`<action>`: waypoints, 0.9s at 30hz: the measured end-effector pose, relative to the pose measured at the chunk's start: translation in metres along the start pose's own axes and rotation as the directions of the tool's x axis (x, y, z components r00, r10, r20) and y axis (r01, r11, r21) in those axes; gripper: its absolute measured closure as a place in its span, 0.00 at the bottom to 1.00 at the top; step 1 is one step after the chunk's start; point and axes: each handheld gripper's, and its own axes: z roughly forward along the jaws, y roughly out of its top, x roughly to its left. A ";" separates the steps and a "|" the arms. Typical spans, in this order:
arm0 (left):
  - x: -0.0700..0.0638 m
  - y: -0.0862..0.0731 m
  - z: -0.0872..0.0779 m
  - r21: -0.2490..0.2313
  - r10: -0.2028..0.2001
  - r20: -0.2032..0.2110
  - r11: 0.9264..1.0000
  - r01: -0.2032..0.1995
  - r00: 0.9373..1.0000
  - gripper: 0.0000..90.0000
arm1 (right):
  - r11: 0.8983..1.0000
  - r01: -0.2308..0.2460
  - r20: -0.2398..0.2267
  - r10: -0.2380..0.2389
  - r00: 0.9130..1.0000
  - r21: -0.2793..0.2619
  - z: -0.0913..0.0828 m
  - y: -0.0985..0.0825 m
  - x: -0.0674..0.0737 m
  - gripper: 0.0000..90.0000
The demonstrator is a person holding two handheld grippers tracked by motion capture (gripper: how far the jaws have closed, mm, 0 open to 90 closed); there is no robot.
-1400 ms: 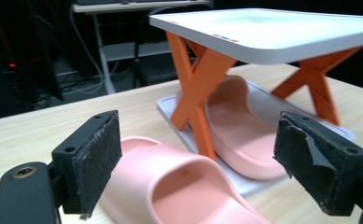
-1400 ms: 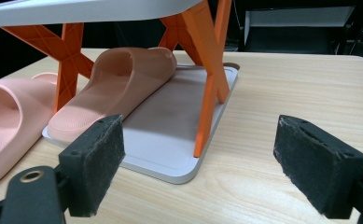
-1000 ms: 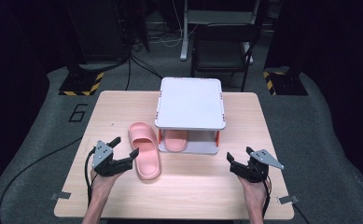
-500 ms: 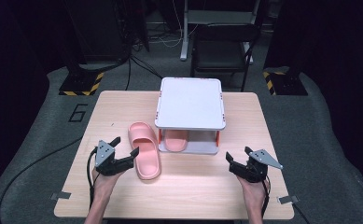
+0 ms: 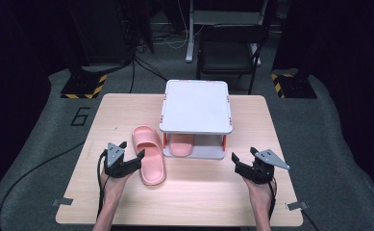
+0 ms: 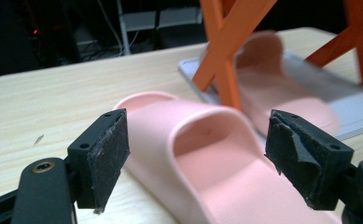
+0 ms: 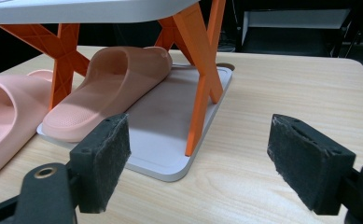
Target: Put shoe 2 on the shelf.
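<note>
**Illumination and image quality across the three views**

High view: the worktop [image 5: 194, 192] is evenly lit from above, while the surrounding floor and background fall into near darkness. A soft shadow lies under the white shelf [image 5: 196, 106]. The picture is slightly soft throughout, without glare.

Left gripper view: the near slipper [image 6: 207, 158] and the pads are fairly sharp; the orange legs [image 6: 226, 51] and the second slipper [image 6: 282, 88] behind them are blurred.

Right gripper view: bright, with focus holding across the wood grain; the background remains dark.
</note>
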 end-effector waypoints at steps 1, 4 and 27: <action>0.000 -0.001 0.002 0.003 -0.005 -0.008 1.000 0.005 1.000 0.27 | 1.000 -0.001 0.001 0.001 1.000 0.004 0.000 0.001 0.000 0.23; 0.002 -0.006 0.010 0.020 -0.029 -0.045 0.999 0.030 0.999 0.31 | 1.000 0.005 0.001 -0.005 1.000 0.000 0.001 0.002 0.000 0.23; -0.019 -0.023 0.039 0.131 -0.035 -0.253 0.989 0.070 0.967 0.77 | 1.000 0.004 0.016 -0.004 1.000 -0.002 0.001 0.003 -0.003 0.23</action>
